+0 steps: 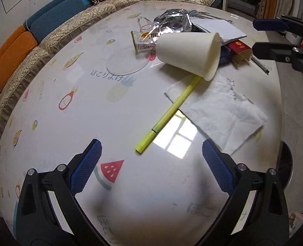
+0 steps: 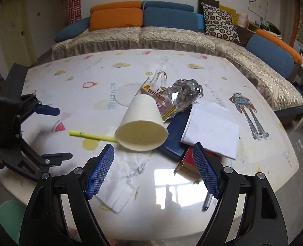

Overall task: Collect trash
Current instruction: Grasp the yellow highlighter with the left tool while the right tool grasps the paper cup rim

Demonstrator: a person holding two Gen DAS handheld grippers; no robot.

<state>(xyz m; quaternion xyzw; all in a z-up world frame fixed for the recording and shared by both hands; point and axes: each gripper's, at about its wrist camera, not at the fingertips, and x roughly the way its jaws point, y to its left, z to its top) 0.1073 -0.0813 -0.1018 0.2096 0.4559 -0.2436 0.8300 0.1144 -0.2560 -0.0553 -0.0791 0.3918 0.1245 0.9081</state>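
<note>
The left gripper [image 1: 151, 164] hung above the table [image 1: 69, 112] with its blue pads spread wide and nothing between them. The right gripper [image 2: 153, 170] was likewise released, its pads parted over the clutter and gripping nothing; in the left wrist view it showed at about two o'clock, by the far table edge.

The trash lay in a loose heap near the table's middle. A white paper cup [image 2: 141, 123] lay tipped on its side, its mouth turned toward the right gripper. At its nine o'clock in the right wrist view a yellow highlighter pen [image 1: 167, 112] ran out from under the cup's rim, lying partly across a crumpled white tissue [image 1: 223, 106]. At the cup's twelve o'clock sat a clear snack wrapper [image 2: 157, 94] with orange and yellow print, and at one o'clock a crinkled silver foil bag [image 2: 184, 92] touched it. At three o'clock a white sheet of paper [image 2: 210, 127] lay over a dark blue booklet [image 2: 176, 135]. A red box [image 1: 239, 49] with a tan open end lay just beside these; what it was could not quite be made out.

A clear round disc [image 1: 127, 61] rested flat on the fruit-printed cloth at the cup's ten o'clock in the left wrist view. A sofa [image 2: 172, 34] with orange and blue cushions ran along the far side of the table.
</note>
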